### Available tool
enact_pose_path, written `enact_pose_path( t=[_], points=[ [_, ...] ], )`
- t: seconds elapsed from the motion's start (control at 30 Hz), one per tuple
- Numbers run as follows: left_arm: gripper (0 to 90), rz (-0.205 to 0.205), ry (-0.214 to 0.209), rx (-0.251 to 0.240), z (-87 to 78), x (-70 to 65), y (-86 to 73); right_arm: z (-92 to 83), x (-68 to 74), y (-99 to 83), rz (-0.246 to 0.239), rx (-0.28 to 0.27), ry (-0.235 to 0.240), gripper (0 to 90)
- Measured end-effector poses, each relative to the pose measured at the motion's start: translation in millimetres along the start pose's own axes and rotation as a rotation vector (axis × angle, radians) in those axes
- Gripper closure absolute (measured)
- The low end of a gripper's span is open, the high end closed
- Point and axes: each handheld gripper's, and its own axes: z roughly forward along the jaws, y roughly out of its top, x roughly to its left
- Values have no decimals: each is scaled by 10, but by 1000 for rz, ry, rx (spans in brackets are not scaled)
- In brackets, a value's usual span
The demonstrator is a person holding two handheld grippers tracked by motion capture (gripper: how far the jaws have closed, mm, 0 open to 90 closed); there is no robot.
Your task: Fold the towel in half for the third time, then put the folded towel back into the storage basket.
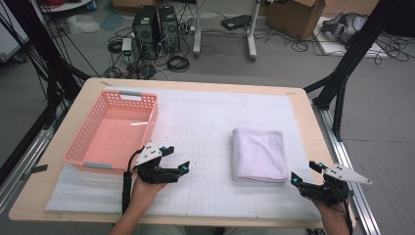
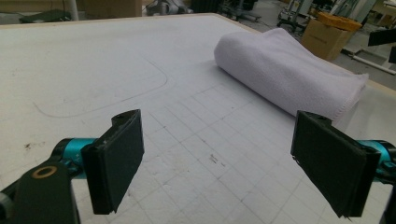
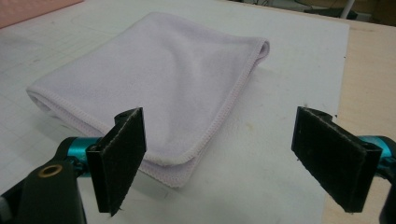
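A folded pale lilac towel [image 1: 259,154] lies flat on the white gridded mat [image 1: 210,191], right of centre. My right gripper [image 1: 304,172] hovers just off the towel's near right corner, jaws wide apart with nothing between them; in the right gripper view the towel [image 3: 159,88] lies just beyond its pads [image 3: 119,158]. My left gripper [image 1: 175,159] sits left of the towel, beside the basket's near corner, open and empty. In the left gripper view the towel [image 2: 289,70] lies farther off at upper right.
A salmon-pink plastic basket [image 1: 83,142] stands empty on the left of the table. The wooden table edge [image 1: 320,142] runs close to the right of the towel. Black frame posts, cables, computer towers and cardboard boxes stand on the floor beyond.
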Motion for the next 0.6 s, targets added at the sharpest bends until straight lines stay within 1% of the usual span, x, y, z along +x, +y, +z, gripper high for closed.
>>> enact_pose_path(
  t=[0.07, 0.17, 0.33, 0.5, 0.6],
  points=[
    [176, 3, -4, 9, 12, 4, -4, 5, 0, 1, -1, 4, 2, 166],
    [176, 3, -8, 9, 16, 4, -4, 18, 0, 0, 2, 1, -1, 166],
    [176, -4, -20, 10, 33, -8, 3, 25, 10, -1, -11, 11, -5, 167],
    [182, -12, -43, 16, 112, -31, 53, 22, 13, -18, -9, 23, -7, 167],
    [182, -31, -60, 16, 205, -80, 121, 10, 9, -23, -17, 28, -10, 167]
  ],
)
